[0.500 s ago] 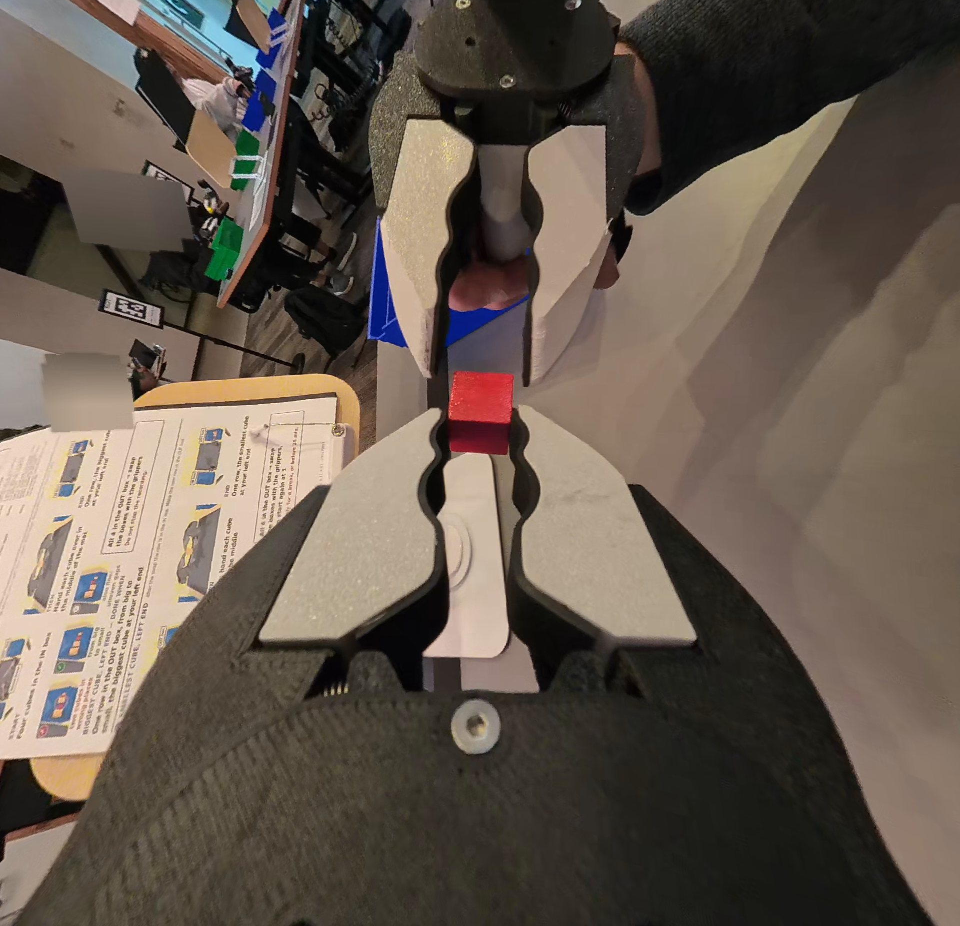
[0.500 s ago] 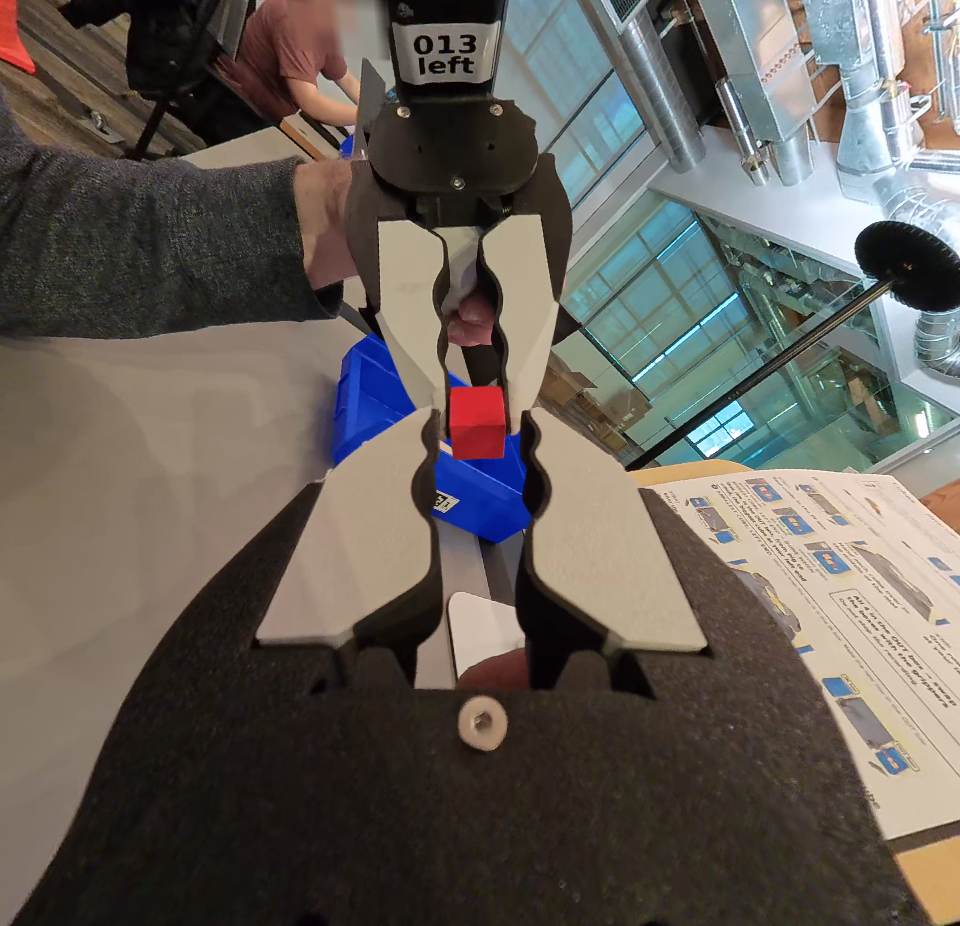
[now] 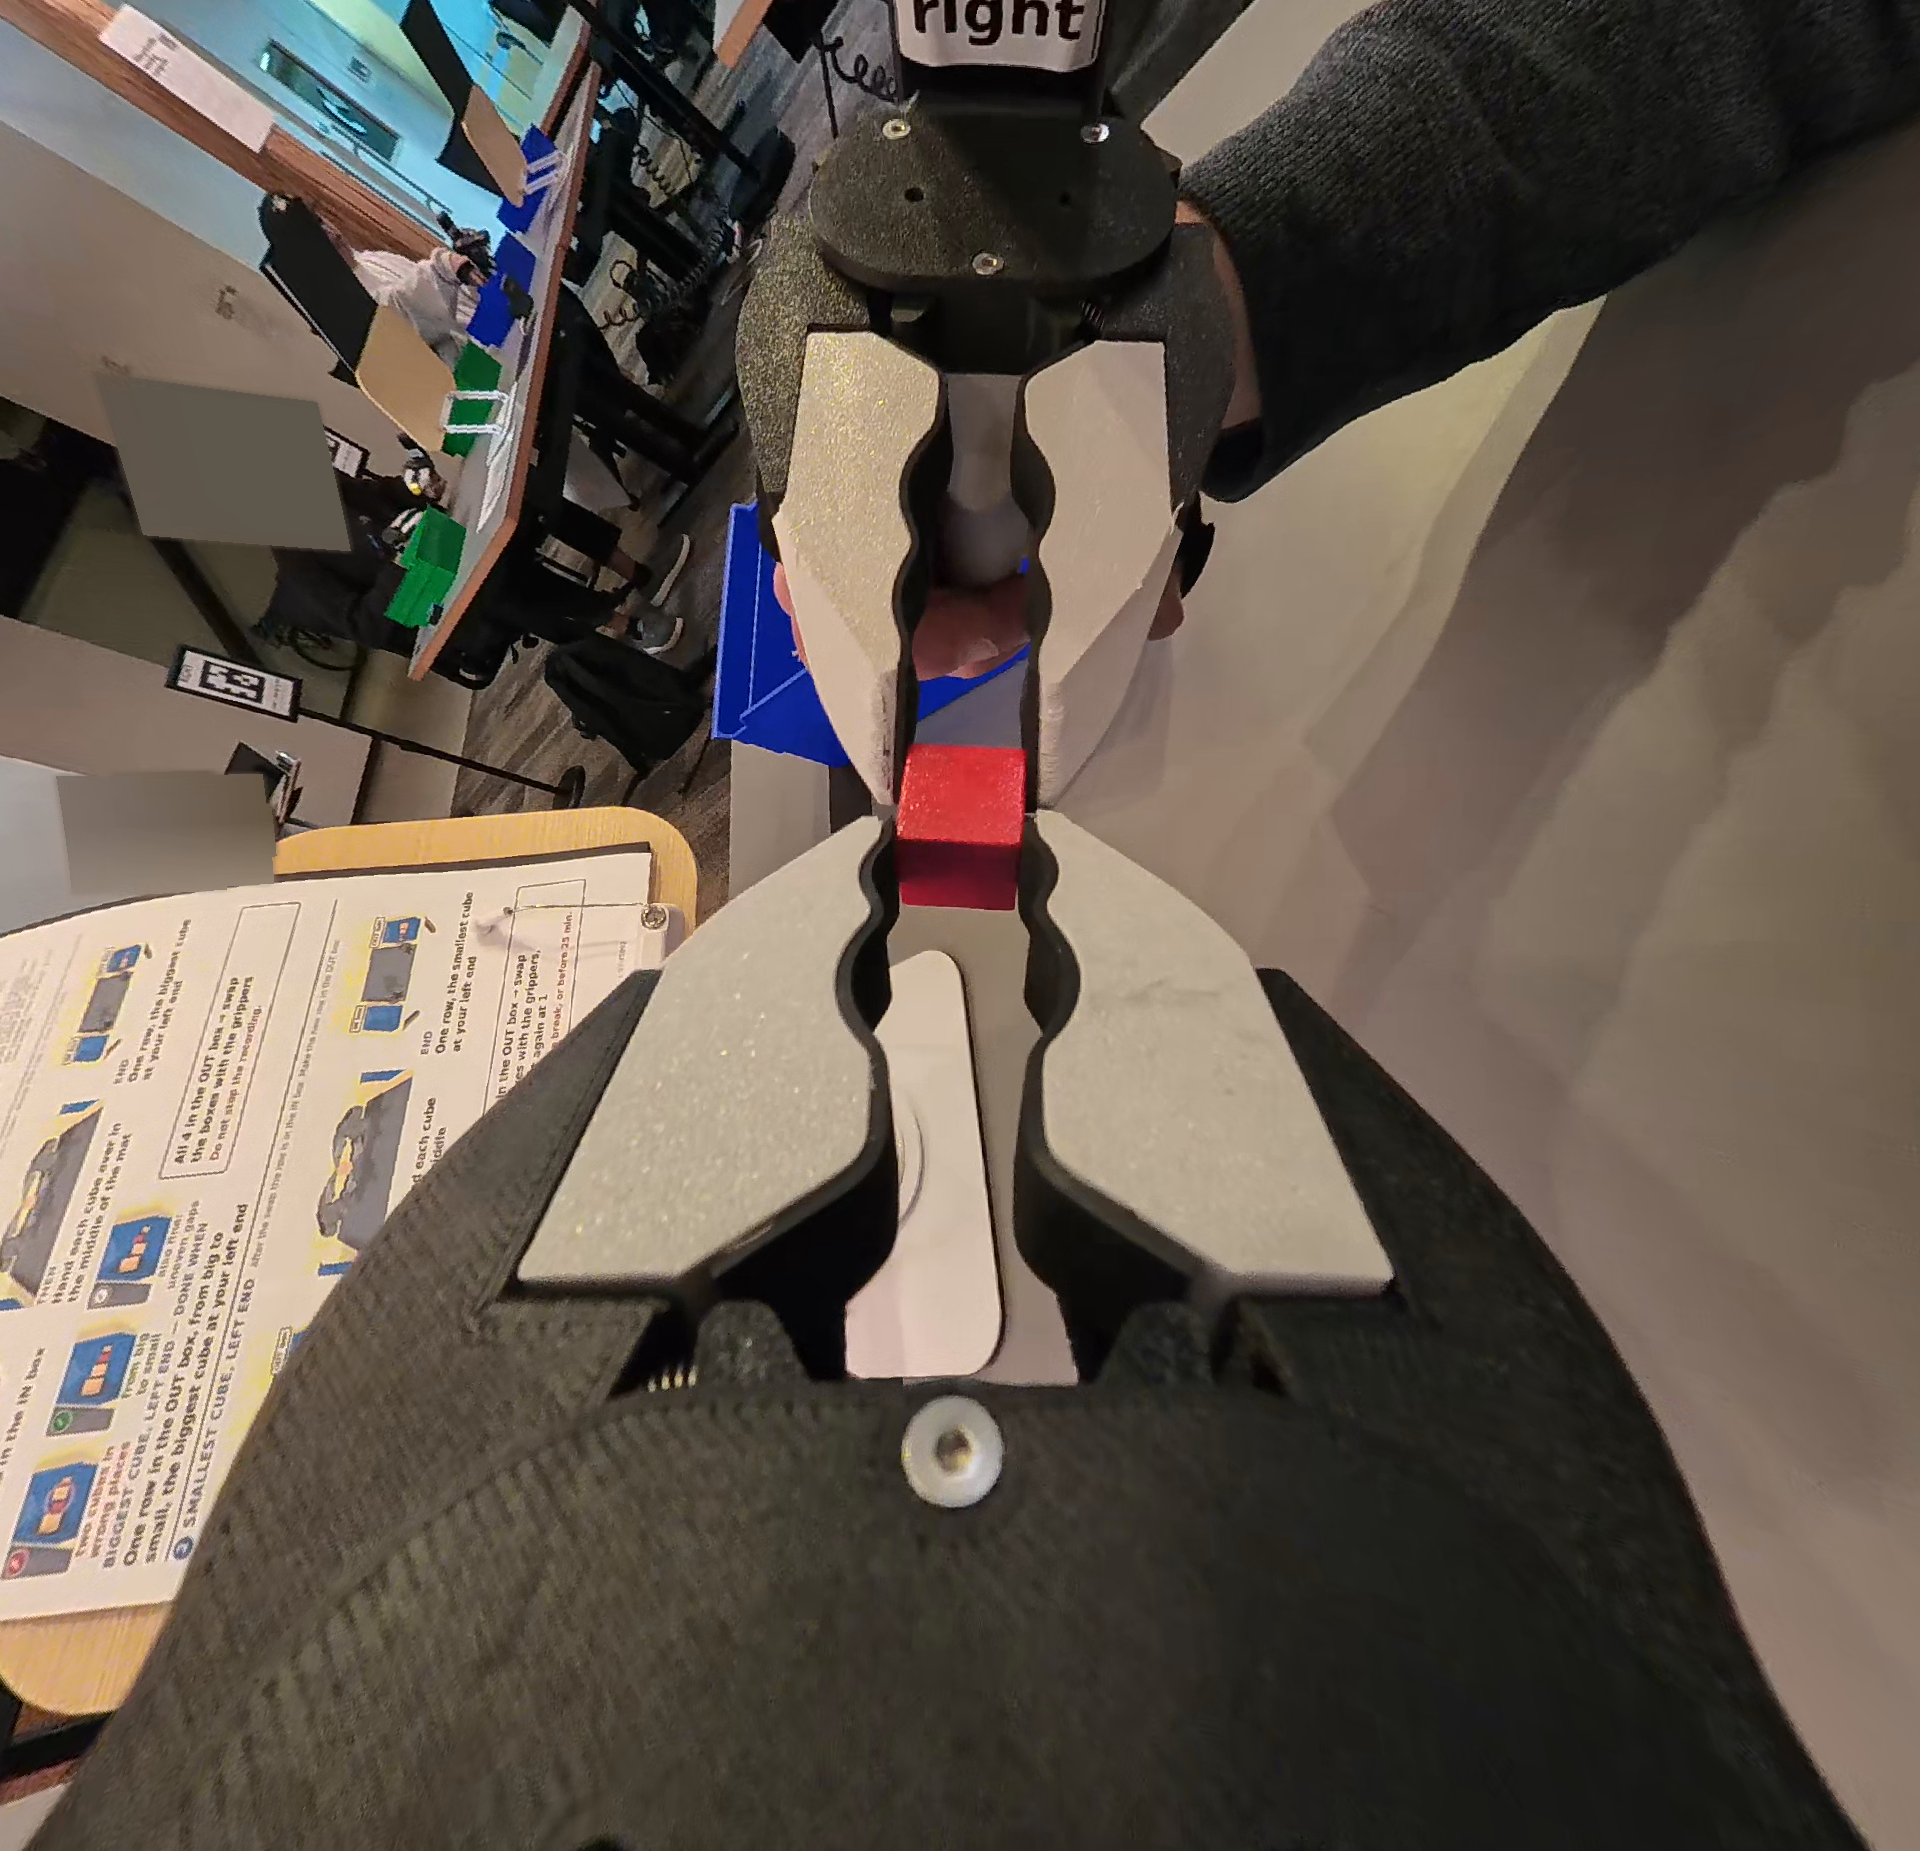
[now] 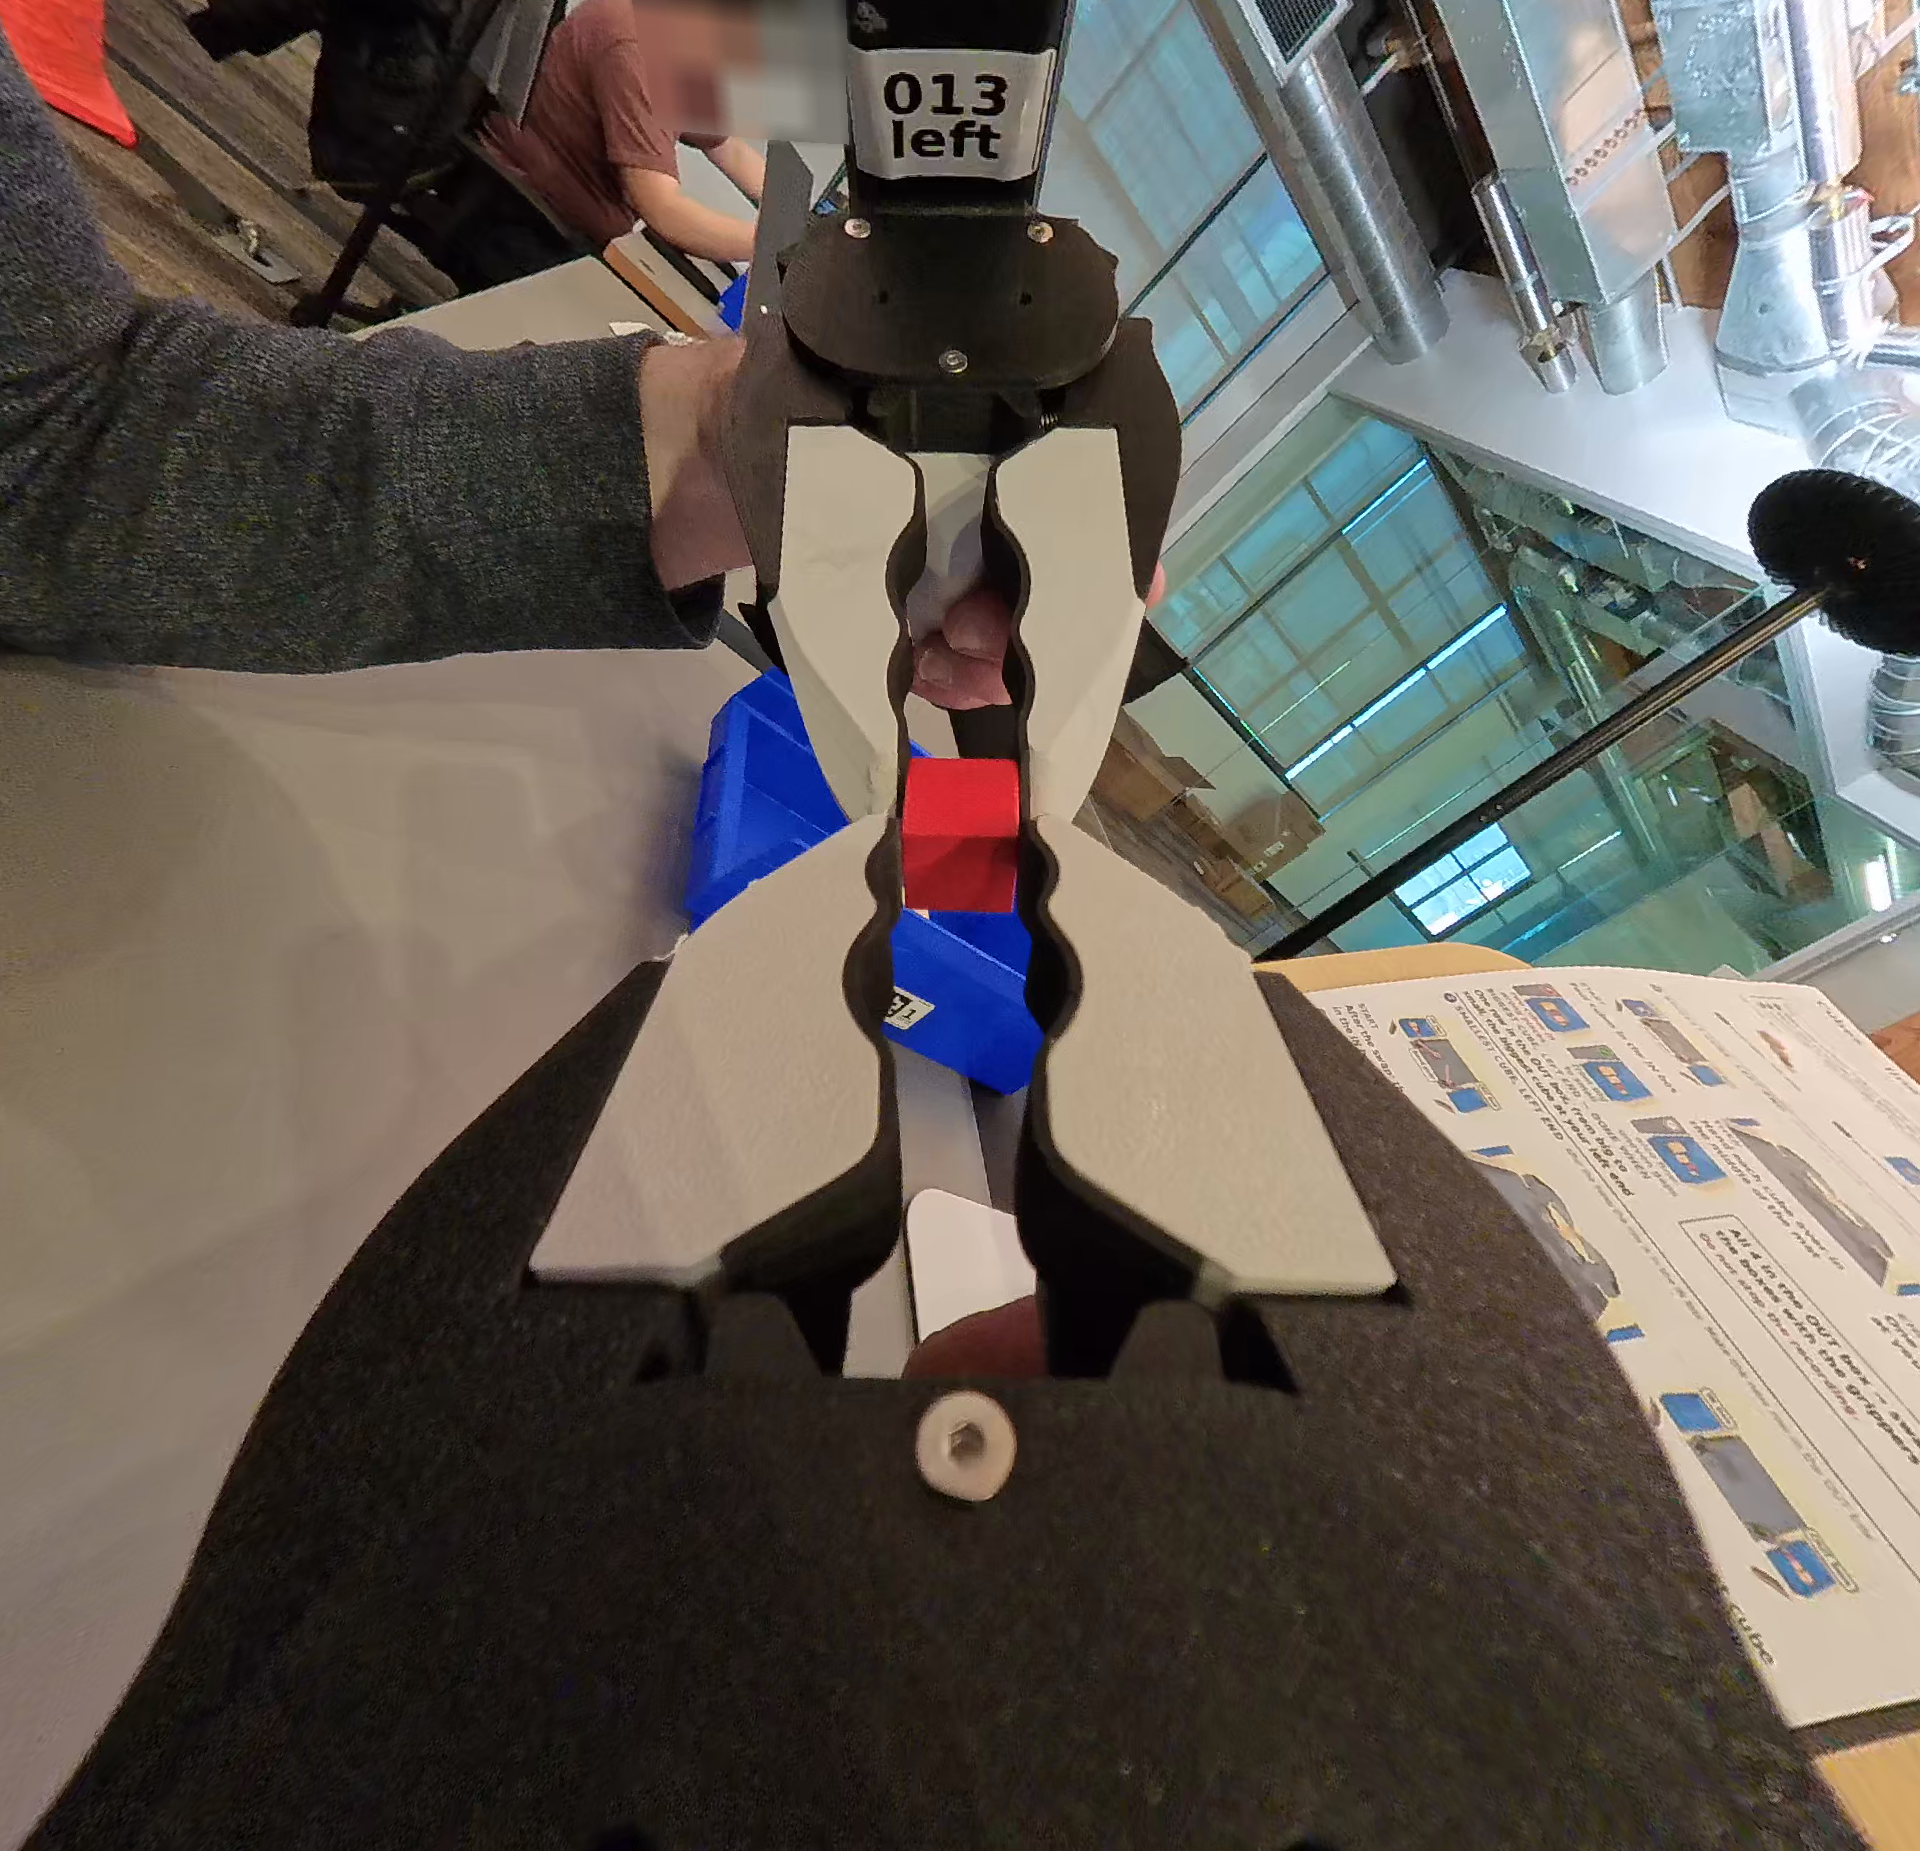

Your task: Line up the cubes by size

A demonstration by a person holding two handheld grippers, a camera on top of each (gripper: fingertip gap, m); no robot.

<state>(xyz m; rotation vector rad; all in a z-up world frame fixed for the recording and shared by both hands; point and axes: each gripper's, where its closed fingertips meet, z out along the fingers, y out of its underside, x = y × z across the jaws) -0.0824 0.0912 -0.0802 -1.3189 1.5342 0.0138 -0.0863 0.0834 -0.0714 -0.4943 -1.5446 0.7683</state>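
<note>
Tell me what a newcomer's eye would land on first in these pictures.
The red cube at the centre of both views, clamped at once by the left claw and the right claw, which meet tip to tip in mid-air. Behind it sits a blue bin on the grey table. An instruction sheet lies on a wooden board at the side.

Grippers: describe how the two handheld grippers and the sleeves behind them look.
Both grippers, left and right, have pale grey fingers with wavy black inner edges, set in a textured black body with a silver screw. Each black handle bears a white label. The sleeves are dark grey knit.
</note>
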